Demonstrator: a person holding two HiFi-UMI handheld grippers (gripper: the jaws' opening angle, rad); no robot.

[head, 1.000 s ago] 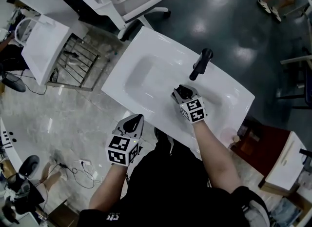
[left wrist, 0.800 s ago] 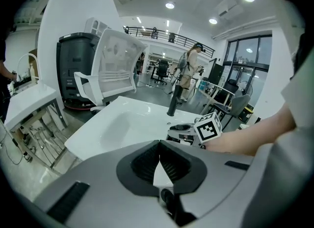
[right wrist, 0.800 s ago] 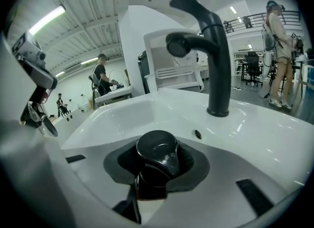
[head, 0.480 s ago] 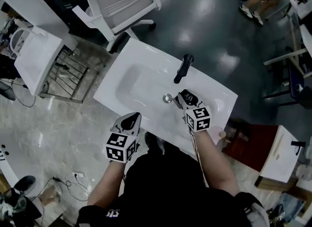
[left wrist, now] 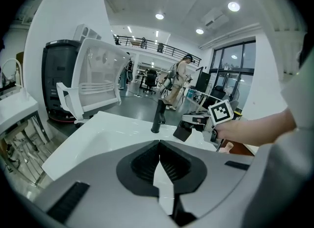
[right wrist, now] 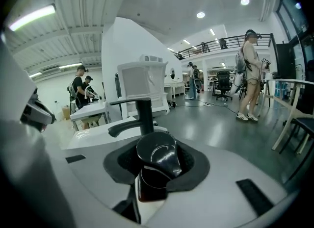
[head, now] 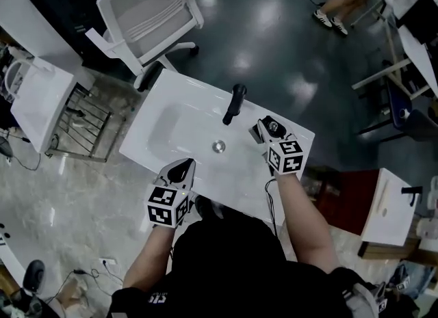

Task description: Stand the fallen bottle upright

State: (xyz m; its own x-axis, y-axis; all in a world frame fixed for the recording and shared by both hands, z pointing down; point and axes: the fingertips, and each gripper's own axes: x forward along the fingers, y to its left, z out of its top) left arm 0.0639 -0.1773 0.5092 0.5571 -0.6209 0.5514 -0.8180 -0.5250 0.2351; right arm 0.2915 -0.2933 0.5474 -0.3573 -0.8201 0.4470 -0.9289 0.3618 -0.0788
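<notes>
Right gripper (head: 265, 128) clamps the small dark glossy bottle (right wrist: 157, 159). Its long axis runs out along the jaws, just right of the black faucet (head: 235, 103) on the white sink top (head: 195, 156). Left gripper (head: 185, 167), farther from the faucet, is closed and empty.

This is an open-plan office-lab hall: a mesh office chair (head: 147, 12) and mezzanine railing (left wrist: 147, 41) stand beyond the left gripper (head: 185, 165), a freestanding washbasin counter (head: 168, 139) just ahead of it.
</notes>
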